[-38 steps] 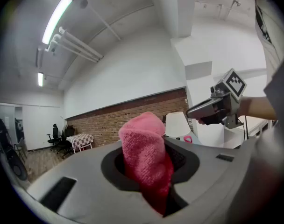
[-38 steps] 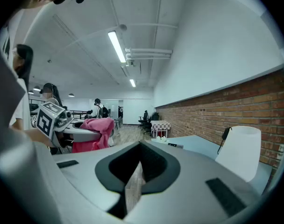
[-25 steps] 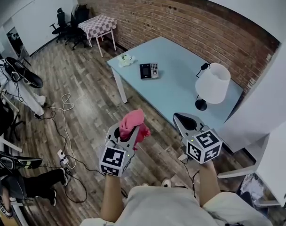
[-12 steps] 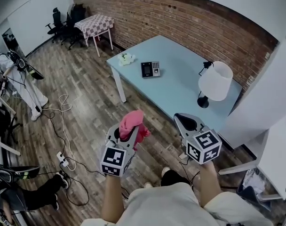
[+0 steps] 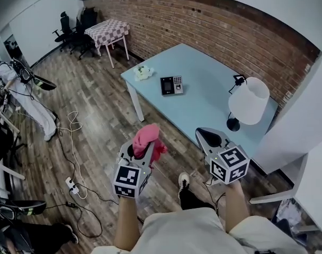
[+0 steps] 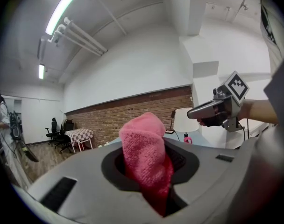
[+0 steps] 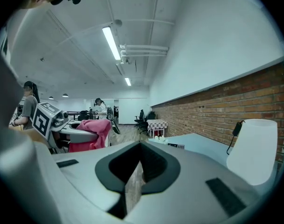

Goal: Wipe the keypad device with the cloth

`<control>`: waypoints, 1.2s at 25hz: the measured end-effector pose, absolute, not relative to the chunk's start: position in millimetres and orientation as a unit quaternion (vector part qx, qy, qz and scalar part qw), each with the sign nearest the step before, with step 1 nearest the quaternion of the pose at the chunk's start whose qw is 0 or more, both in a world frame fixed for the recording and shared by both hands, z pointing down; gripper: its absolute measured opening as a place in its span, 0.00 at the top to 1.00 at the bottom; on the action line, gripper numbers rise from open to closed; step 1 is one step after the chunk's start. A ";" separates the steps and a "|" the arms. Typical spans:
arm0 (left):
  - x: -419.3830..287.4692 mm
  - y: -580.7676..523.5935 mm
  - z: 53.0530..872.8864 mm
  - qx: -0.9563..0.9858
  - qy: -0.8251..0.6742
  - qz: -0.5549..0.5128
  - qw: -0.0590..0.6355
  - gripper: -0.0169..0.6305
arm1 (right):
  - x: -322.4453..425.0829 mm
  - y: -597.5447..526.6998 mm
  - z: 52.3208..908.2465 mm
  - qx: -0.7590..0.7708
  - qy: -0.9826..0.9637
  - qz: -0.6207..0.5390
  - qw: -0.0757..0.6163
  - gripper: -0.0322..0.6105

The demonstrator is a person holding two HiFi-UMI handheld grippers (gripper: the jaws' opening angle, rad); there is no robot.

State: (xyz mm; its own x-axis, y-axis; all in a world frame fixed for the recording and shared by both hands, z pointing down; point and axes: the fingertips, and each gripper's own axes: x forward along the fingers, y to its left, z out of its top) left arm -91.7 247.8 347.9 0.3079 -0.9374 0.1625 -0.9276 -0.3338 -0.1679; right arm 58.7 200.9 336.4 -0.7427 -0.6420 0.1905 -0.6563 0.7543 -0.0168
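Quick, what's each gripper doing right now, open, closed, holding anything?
Left gripper: closed on the cloth.
Right gripper: closed, nothing between its jaws.

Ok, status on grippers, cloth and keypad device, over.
Left hand-held gripper shut on pink cloth, right hand-held gripper shut, empty. Keypad device on blue table ahead, untouched. Lamp off to its right, not in the way.

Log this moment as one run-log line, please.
stage: before wipe | left hand-held gripper: shut on pink cloth | right hand-held gripper: shut, empty | keypad device: on blue table, untouched
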 end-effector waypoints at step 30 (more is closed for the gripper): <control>-104.1 -23.3 363.9 -0.780 0.614 -0.123 -0.019 0.77 | 51.9 -69.2 351.2 0.331 -0.935 0.076 0.101 0.92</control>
State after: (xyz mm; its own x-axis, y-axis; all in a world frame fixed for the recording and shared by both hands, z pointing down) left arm -104.1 -23.3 363.9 0.2168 -0.9521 0.2155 -0.9616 -0.2463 -0.1208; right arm 51.9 -69.2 351.2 -0.7605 -0.6036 0.2393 -0.6344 0.7693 -0.0756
